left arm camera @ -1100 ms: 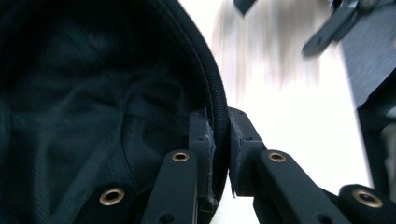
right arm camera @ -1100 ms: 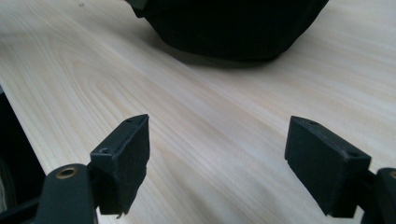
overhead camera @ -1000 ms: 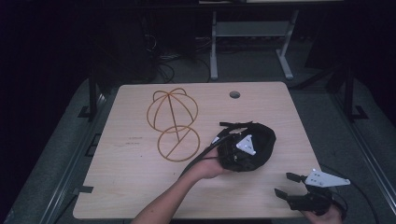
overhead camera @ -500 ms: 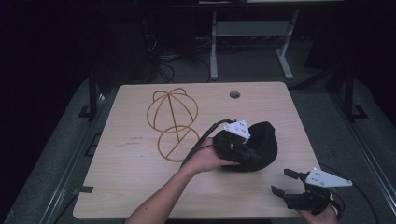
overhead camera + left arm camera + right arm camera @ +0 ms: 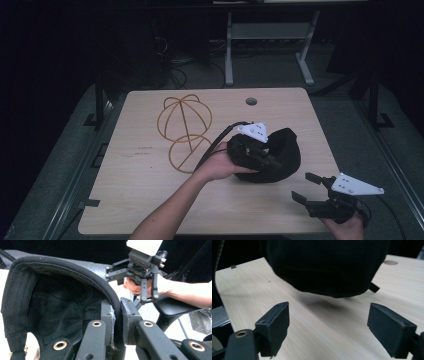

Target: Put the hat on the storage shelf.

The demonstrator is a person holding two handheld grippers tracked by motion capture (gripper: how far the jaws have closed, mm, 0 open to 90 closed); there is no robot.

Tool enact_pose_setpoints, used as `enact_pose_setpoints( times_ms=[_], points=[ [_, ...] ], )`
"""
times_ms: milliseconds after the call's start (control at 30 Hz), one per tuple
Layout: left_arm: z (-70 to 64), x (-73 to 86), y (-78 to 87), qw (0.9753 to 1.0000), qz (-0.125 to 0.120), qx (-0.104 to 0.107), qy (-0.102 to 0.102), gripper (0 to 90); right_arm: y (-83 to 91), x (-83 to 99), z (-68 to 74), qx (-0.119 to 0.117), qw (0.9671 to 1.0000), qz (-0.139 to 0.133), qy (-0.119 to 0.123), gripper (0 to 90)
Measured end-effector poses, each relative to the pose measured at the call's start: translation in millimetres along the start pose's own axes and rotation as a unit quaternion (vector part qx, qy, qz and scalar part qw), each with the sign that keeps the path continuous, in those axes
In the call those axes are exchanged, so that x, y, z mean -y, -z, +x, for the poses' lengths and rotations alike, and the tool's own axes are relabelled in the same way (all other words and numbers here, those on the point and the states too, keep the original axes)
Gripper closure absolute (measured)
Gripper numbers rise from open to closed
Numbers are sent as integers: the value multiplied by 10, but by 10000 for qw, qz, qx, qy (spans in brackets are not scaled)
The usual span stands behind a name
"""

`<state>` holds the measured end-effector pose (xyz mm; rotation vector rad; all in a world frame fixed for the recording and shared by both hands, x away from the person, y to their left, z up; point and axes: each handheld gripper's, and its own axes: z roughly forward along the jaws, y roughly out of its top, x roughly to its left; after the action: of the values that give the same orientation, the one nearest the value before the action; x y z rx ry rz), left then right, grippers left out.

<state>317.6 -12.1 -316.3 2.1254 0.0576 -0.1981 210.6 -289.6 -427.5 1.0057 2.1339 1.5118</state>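
Observation:
A black cap (image 5: 285, 157) hangs just above the wooden table (image 5: 150, 190), held up by my left gripper (image 5: 260, 156). In the left gripper view the jaws are shut on the cap's rim (image 5: 116, 315), with the cap's dark inside (image 5: 55, 307) at the left. My right gripper (image 5: 309, 189) sits near the table's front right corner, open and empty. In the right gripper view its fingers (image 5: 274, 325) stand wide apart, and the cap (image 5: 324, 265) floats ahead of them over its shadow. A wire hat stand (image 5: 184, 130) stands left of the cap.
A round cable hole (image 5: 251, 101) is cut in the table's far edge. A metal frame (image 5: 270, 35) and cables lie on the dark floor behind the table. My left gripper's cable (image 5: 215, 145) trails across the stand's base ring.
My left gripper has lifted the cap and carried it up and slightly left, turning it. My right gripper has edged forward over the front right corner and stayed open.

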Motion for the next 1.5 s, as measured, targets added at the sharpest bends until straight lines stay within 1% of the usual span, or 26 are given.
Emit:
enact_pose_setpoints(
  times_ms=[33, 133, 200, 233, 267, 367, 400, 433, 500, 533, 567, 600, 633, 667, 700, 733, 800, 900, 967, 1000, 1067, 1167, 1233, 1300, 1367, 1500],
  points=[
    [-29, -28, 8, 10000, -5, 28, -40, 818, 12, -37, -48, -44, 9999, -113, 0, 197],
    [-87, -74, -3, 9998, 60, 61, -159, 818, -5, -93, -92, -78, 9998, -206, 16, 207],
    [-103, -91, -3, 9997, 73, 96, -196, 818, -18, -110, -103, -78, 9998, -203, 25, 208],
    [-137, -120, -19, 9996, 64, 178, -233, 818, -53, -128, -126, -40, 9998, -189, 64, 216],
    [-137, -120, -19, 9996, 64, 178, -233, 818, -63, -126, -132, -35, 9997, -212, 75, 221],
    [-212, -166, -81, 9987, 169, 314, -372, 818, -93, -108, -132, 9, 9997, -230, 80, 234],
    [-233, -166, -107, 9983, 201, 367, -405, 818, -100, -101, -128, 6, 9997, -204, 108, 259],
    [-261, -166, -136, 9978, 260, 402, -461, 818, -103, -95, -123, -13, 9997, -200, 137, 298],
    [-315, -169, -175, 9969, 349, 357, -617, 818, -101, -81, -114, -119, 9996, -217, 160, 390],
    [-328, -167, -189, 9967, 354, 353, -637, 818, -99, -79, -107, -174, 9995, -169, 191, 435],
    [-328, -161, -198, 9968, 351, 353, -623, 818, -97, -76, -99, -196, 9995, -156, 210, 494],
    [-327, -151, -207, 9970, 342, 345, -603, 818, -88, -75, -94, -232, 9994, -155, 189, 583],
    [-328, -139, -213, 9969, 342, 326, -622, 818, -74, -77, -87, -274, 9991, -174, 274, 679],
    [-329, -129, -213, 9970, 339, 311, -615, 818, -59, -78, -74, -252, 9988, -176, 392, 730],
    [-319, -122, -202, 9972, 323, 271, -618, 817, -47, -79, -61, -182, 9988, -147, 439, 752],
    [-312, -115, -195, 9974, 309, 258, -593, 815, -34, -77, -54, -202, 9989, -112, 396, 769],
    [-297, -95, -181, 9978, 290, 172, -565, 811, -32, -79, -62, -222, 9989, -109, 388, 784],
    [-291, -50, -156, 9983, 234, 109, -519, 806, -45, -91, -60, -268, 9991, -57, 312, 792],
    [-282, -32, -128, 9984, 220, 18, -517, 798, -52, -98, -49, -290, 9992, -34, 263, 797],
    [-279, -21, -118, 9986, 179, -2, -492, 792, -54, -106, -45, -302, 9992, -5, 252, 797],
    [-271, 1, -98, 9988, 188, -25, -449, 776, -48, -135, -36, -316, 9992, 32, 225, 802],
    [-248, 43, -62, 9993, 161, -89, -326, 741, -35, -172, -30, -356, 9992, 100, 148, 809],
    [-241, 71, -24, 9992, 182, -189, -316, 712, -47, -201, -32, -372, 9990, 210, 112, 809],
    [-252, 110, 21, 9991, 125, -266, -299, 697, -63, -222, -33, -421, 9986, 266, 152, 811],
    [-275, 145, 80, 9984, 151, -425, -327, 658, -77, -239, -54, -485, 9982, 334, 127, 813],
    [-314, 222, 231, 9967, 208, -697, -349, 618, -82, -304, -99, -580, 9976, 373, -45, 815]
  ],
)
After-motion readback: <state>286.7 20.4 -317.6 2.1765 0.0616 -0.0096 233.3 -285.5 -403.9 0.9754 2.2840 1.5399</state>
